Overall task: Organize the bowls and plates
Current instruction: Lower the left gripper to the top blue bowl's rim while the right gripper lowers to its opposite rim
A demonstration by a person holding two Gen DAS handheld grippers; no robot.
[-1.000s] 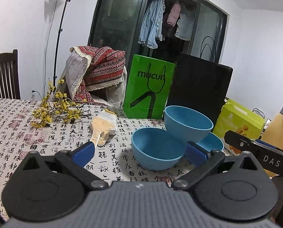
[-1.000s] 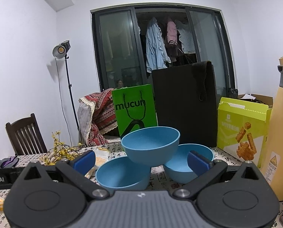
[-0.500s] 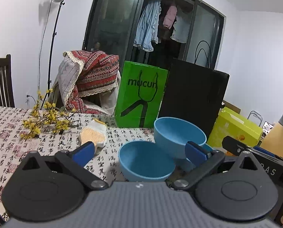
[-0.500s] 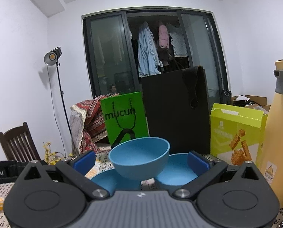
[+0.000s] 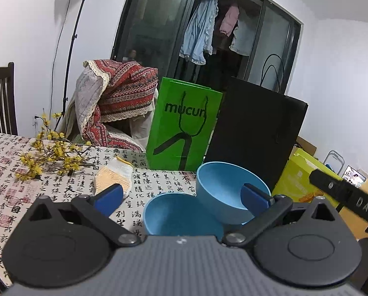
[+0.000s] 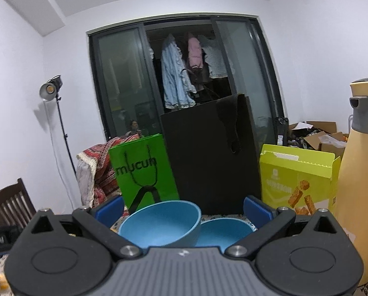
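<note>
Three blue bowls stand on the patterned tablecloth. In the left wrist view a near bowl (image 5: pixel 174 212) sits low between my fingers, and an upper bowl (image 5: pixel 223 192) leans tilted on it and on a bowl hidden behind. My left gripper (image 5: pixel 181 194) is open just in front of them, holding nothing. In the right wrist view the upper bowl (image 6: pixel 161 224) lies in front of a right-hand bowl (image 6: pixel 223 231). My right gripper (image 6: pixel 182 208) is open around them, and whether it touches them is unclear.
A green paper bag (image 5: pixel 184 128), a black bag (image 5: pixel 253 143) and a yellow-green snack box (image 6: pixel 297 180) stand behind the bowls. A tan thermos (image 6: pixel 361 172) stands at the right. Yellow flowers (image 5: pixel 50 155) and a knitted glove (image 5: pixel 114 177) lie to the left. A draped chair (image 5: pixel 114 103) stands beyond.
Both grippers have moved closer to the bowls and the views have tilted upward, so the bowls sit lower in both views. The bowls have not moved.
</note>
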